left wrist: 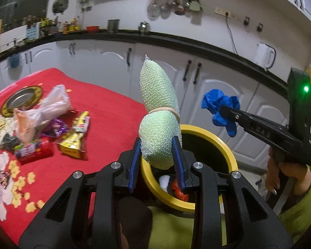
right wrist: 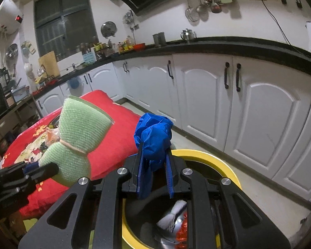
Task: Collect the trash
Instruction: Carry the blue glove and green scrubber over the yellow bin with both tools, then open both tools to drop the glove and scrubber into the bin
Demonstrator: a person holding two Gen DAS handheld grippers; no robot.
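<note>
Trash in hand: left tool (left wrist: 158, 157) clamps green foam netting (left wrist: 158, 112) over yellow-rimmed bin (left wrist: 209, 132); right tool (right wrist: 154, 175) pinches blue crumpled glove (right wrist: 153, 137) above same bin. Risk: both dropping together, netting catching rim, falling outside. Wrappers (left wrist: 72, 132) remain on red-clothed counter (left wrist: 105, 112).
</note>
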